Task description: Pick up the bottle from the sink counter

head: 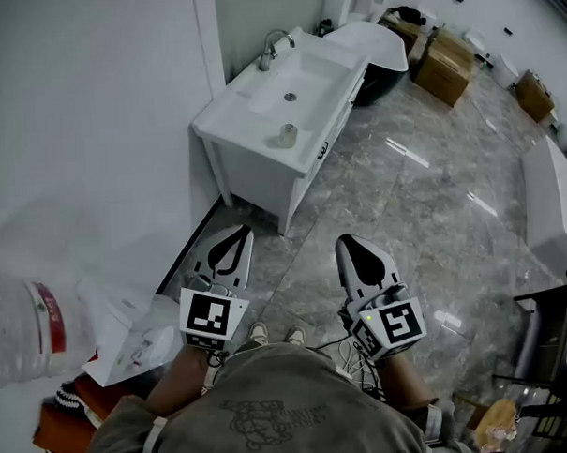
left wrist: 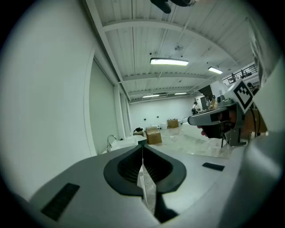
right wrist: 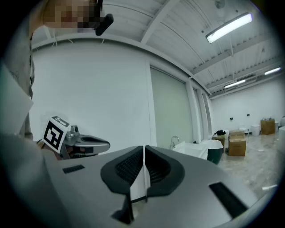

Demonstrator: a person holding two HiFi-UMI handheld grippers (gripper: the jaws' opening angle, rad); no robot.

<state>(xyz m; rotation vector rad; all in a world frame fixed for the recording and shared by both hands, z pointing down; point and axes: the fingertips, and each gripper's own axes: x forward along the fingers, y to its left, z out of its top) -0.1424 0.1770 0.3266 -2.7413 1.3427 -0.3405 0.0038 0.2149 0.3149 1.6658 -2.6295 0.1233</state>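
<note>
head view, task thing: small pale round bottle (head: 288,133) stands upright on the white sink-top table (head: 224,111), near its front edge, at 6 o'clock from the basin drain and well apart from the chrome faucet (head: 272,48).
head view, claws: left claw (head: 233,236) and right claw (head: 356,243) hang side by side over the grey marble floor (head: 423,196), well short of the table. The bottle is at 12 o'clock from them.
left gripper view: left claw (left wrist: 142,153) is pressed fully together with nothing in it. The faucet (left wrist: 110,141) is far off at 11 o'clock and the right claw (left wrist: 213,119) at 2 o'clock. The bottle is too small to make out.
right gripper view: right claw (right wrist: 144,152) is also pressed together and empty. The faucet (right wrist: 174,141) and table (right wrist: 192,149) are at 2 o'clock, the left claw (right wrist: 87,144) at 9 o'clock.
step: judged approach, no reach begun.
risk 1: arriving with the claw not opened would shove the bottle, not grip it.
risk 2: the bottle sits near the table edge, so a nudge could tip it onto the floor or into the basin.
risk 3: a small round body could slip out of an off-centre pinch.
</note>
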